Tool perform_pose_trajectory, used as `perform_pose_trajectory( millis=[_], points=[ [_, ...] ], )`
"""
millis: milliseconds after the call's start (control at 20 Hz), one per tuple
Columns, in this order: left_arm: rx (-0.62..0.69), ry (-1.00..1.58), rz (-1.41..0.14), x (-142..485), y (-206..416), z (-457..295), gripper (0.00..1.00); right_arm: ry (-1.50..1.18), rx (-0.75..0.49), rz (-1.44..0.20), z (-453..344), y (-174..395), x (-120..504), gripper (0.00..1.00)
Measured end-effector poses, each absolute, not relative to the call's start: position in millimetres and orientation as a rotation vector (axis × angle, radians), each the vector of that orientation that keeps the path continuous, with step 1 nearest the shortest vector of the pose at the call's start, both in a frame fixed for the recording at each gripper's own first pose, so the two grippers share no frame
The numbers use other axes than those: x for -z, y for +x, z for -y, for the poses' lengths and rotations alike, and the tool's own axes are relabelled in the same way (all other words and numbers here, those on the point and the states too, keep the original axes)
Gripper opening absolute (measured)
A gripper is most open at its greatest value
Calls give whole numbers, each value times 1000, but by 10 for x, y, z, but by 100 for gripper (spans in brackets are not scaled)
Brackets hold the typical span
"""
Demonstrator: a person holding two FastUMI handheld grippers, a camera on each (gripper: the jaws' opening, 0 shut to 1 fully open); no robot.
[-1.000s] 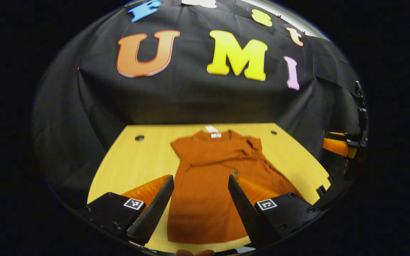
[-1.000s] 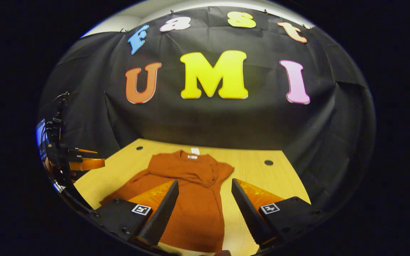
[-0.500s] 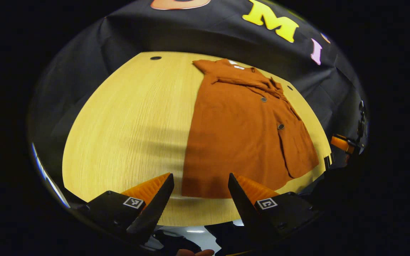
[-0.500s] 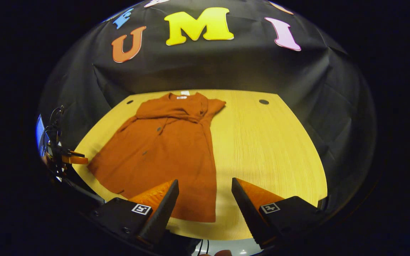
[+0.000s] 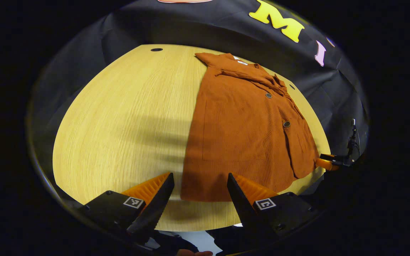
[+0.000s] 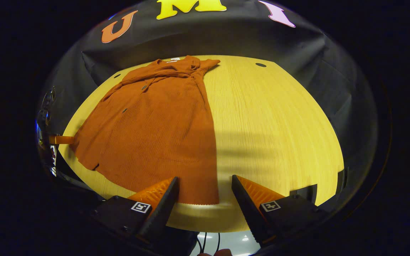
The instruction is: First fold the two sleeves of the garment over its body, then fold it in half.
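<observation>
1. Rust-orange buttoned garment [image 5: 240, 131] lies flat on the wooden table [image 5: 126, 117], sleeves folded across its chest, collar toward the wall.
2. Left gripper [image 5: 199, 199] hovers with fingers wide apart above the hem's corner.
3. Right gripper [image 6: 205, 201] likewise hangs spread wide over the hem [image 6: 198, 199], holding nothing.

Left gripper view: above the table's [image 5: 119, 117] near edge, tilted down, facing the back wall; garment [image 5: 247, 131] right of centre. Right gripper view: same near edge, further right, same tilt; garment [image 6: 155, 131] left of centre. Shared: table [image 6: 279, 124], garment, wall. Each catches the other gripper at its outer rim.
</observation>
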State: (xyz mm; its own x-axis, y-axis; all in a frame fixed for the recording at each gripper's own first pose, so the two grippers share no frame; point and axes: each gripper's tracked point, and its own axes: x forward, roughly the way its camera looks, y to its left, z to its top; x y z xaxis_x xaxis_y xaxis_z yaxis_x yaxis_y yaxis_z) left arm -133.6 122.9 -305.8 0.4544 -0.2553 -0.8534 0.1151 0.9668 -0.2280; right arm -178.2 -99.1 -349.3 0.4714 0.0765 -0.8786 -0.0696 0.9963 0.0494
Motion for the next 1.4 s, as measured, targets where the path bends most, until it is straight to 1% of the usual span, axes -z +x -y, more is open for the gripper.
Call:
perform_pose_trajectory(
  millis=[100, 150, 200, 250, 300, 350, 400, 450, 550, 600, 650, 700, 750, 800, 850, 900, 1000, 1150, 1250, 1300, 1400],
  points=[
    [255, -153, -1069, 3053, -1350, -1106, 97, 1, -98, -1078, 916, -1758, 3490, 96],
    [264, -178, -1062, 3038, -1355, -1024, 96, 1, -97, -1084, 895, -1779, 3502, 89],
    [275, -210, -1063, 3040, -1369, -935, 96, -1, -100, -1084, 868, -1775, 3473, 92],
    [283, -231, -1063, 3035, -1381, -856, 95, -1, -101, -1086, 841, -1773, 3495, 80],
    [280, -227, -1053, 3031, -1383, -823, 91, 3, -101, -1087, 825, -1766, 3496, 81],
    [279, -213, -1043, 3058, -1375, -792, 90, 6, -102, -1086, 794, -1774, 3495, 74],
    [277, -202, -1041, 3079, -1362, -774, 89, 8, -102, -1089, 785, -1775, 3487, 69],
    [279, -203, -1039, 3084, -1332, -738, 88, 10, -100, -1090, 782, -1775, 3501, 62],
    [280, -217, -1044, 3096, -1300, -685, 84, 37, -111, -1089, 743, -1756, 3498, 60],
    [281, -228, -1048, 3109, -1303, -673, 75, 49, -100, -1092, 737, -1762, 3480, 45],
    [282, -250, -1037, 3120, -1292, -662, 57, 49, -99, -1095, 740, -1754, 3510, 29],
    [282, -292, -1037, 3131, -1294, -639, 40, 47, -100, -1093, 741, -1744, 3498, 29],
    [270, -344, -1039, 3117, -1295, -637, 37, 48, -99, -1091, 735, -1741, 3500, 29],
    [251, -401, -1036, 3110, -1292, -618, 20, 75, -104, -1086, 706, -1728, 3503, 29],
    [225, -443, -1036, 3125, -1261, -612, 17, 88, -97, -1084, 707, -1731, 3497, 6],
    [213, -466, -1040, 3122, -1251, -612, 11, 88, -99, -1088, 702, -1717, 3500, 5],
    [207, -474, -1051, 3128, -1249, -619, 6, 86, -97, -1093, 706, -1717, 3492, 6],
    [227, -452, -1032, 2975, -1210, -615, 4, 108, -96, -1095, 729, -1650, 3376, 7],
    [248, -441, -1010, 2851, -1162, -582, 4, 135, -98, -1074, 741, -1544, 3234, 5],
    [256, -435, -1001, 2805, -1130, -564, 4, 149, -101, -1063, 738, -1488, 3172, 6],
    [271, -427, -980, 2701, -1071, -543, 4, 163, -101, -1025, 767, -1313, 3009, 6]
  ],
)
